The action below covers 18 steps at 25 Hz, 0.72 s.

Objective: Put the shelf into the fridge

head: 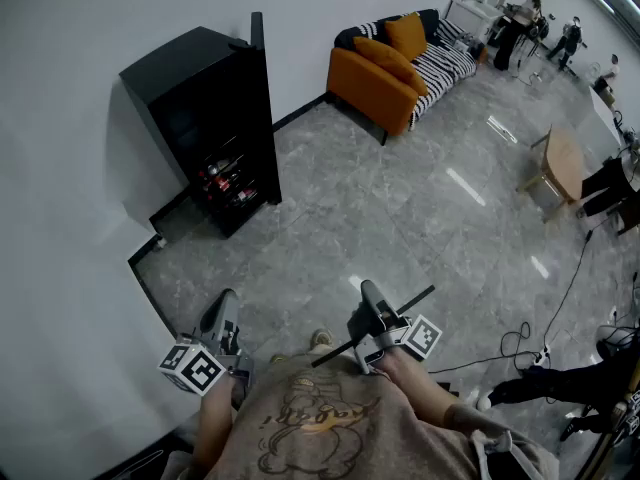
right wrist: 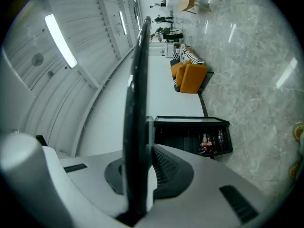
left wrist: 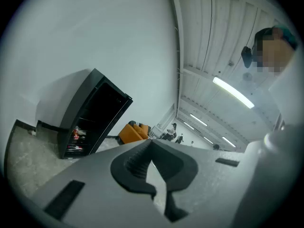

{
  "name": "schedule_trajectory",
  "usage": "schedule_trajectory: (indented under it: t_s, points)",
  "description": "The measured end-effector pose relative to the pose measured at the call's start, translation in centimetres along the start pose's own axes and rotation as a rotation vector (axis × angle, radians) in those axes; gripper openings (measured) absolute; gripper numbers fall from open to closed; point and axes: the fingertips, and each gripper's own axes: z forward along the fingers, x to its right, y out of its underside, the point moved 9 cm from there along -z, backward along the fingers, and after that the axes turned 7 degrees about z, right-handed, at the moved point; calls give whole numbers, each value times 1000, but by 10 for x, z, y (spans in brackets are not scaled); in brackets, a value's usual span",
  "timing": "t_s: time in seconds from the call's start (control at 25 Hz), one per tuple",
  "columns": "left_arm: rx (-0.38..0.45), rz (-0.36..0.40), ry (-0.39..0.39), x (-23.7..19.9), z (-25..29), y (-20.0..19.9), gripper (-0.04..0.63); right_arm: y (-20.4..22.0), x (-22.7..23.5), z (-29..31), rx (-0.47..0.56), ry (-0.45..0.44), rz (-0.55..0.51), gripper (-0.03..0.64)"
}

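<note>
The right gripper was clamped on the shelf, a thin dark panel with a pale edge, seen edge-on and rising straight out from between the pads. The left gripper had its jaws together at the tips with nothing in them. In the head view the person stood on a grey stone-pattern floor with both tools held close to the body and the shelf slanting across in front of the chest. The fridge, a black cabinet against the white wall, stood well apart from the shelf, its door swung open and bottles on its lower racks. On this showing the task was at the carrying stage: the shelf was in hand, but the walk to the fridge, the levelling of the panel and the sliding-in all looked yet to come. Counted: one shelf, one fridge, two grippers and one orange sofa beyond. The bottles were too small to count, as were the figures at the room's far end.
</note>
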Motion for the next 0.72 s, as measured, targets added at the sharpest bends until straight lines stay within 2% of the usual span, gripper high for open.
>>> schedule_trajectory:
  t_s: [0.4,0.6,0.72]
  points:
    - [18,5,-20,7,15,-2,6,-12,-5,3,-34,-3,-10,28]
    - [23,1,-33,18,29,11,6,-37,-4,1,-58,-13,-22,28]
    - [35,24,-41,26,37,18,6,-52,-3,2,-76,-12,-38,28]
